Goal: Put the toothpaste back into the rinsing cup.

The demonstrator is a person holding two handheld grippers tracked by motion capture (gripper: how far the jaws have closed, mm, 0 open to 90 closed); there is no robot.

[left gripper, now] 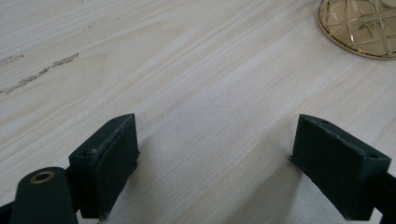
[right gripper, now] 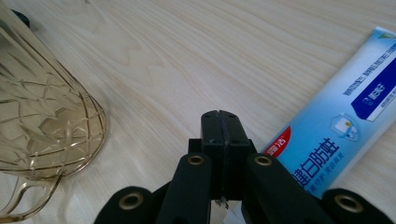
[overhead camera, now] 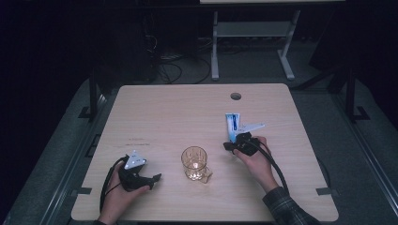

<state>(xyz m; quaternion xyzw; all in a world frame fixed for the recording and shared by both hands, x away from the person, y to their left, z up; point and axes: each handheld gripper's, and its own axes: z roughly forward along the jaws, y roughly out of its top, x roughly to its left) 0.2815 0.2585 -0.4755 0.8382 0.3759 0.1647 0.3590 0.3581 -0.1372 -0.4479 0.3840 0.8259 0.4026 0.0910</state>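
Observation:
An amber cut-glass cup (overhead camera: pixel 194 161) with a handle stands at the middle of the wooden table (overhead camera: pixel 164 112). A blue and white toothpaste tube (overhead camera: pixel 231 125) lies flat to its right. My right gripper (overhead camera: pixel 227 146) sits low at the tube's near end, pointing left. Its jaws are shut pad to pad with nothing between them (right gripper: pixel 220 133); the tube (right gripper: pixel 336 126) lies just beside them and the cup (right gripper: pixel 42 116) is off to the left. My left gripper (overhead camera: pixel 156 179) rests left of the cup, open (left gripper: pixel 215 158) over bare wood, with the cup's base (left gripper: pixel 359 28) farther ahead.
A round cable hole (overhead camera: pixel 235 96) is set near the table's far edge. Behind the table stand a white desk frame (overhead camera: pixel 253 33) and loose cables on the dark floor. A faint scuff line (left gripper: pixel 37 74) marks the wood ahead of the left gripper.

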